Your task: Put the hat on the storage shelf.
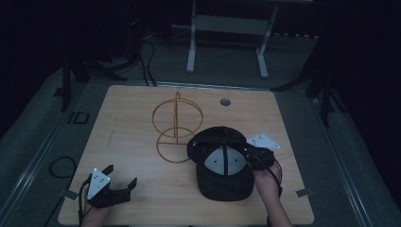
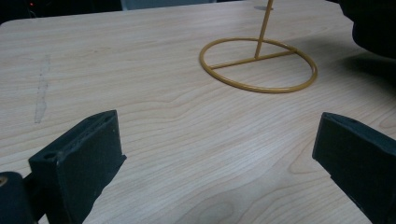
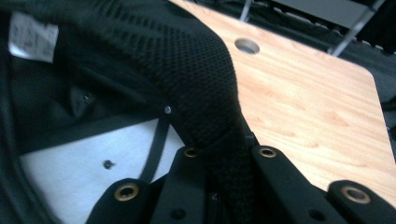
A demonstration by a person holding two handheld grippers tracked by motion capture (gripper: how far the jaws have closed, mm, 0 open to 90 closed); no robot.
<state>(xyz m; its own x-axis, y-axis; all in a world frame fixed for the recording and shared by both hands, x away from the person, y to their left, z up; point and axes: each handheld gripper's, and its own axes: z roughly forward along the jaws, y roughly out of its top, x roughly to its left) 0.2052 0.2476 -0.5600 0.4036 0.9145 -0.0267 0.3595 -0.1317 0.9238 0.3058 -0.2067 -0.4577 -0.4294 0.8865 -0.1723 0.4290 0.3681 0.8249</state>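
Left gripper: black two-jaw left gripper [image 1: 122,186] rests at the near left corner of the pale wooden table [image 1: 132,127], jaws spread wide with nothing between them.
Stand: thin yellow wire hat stand [image 1: 177,127], a flat ring base with an upright ring on a post, sits mid-table, bare.
Cap: black mesh baseball cap with white front panels [image 1: 221,161] lies upside down just right of the stand's base, brim toward the person.
Right gripper: right gripper [image 3: 227,186] has its jaws pinched onto the cap's mesh rim.
Progress: judging by layout, cap is grasped but not yet hung; lifting onto the stand likely remains.
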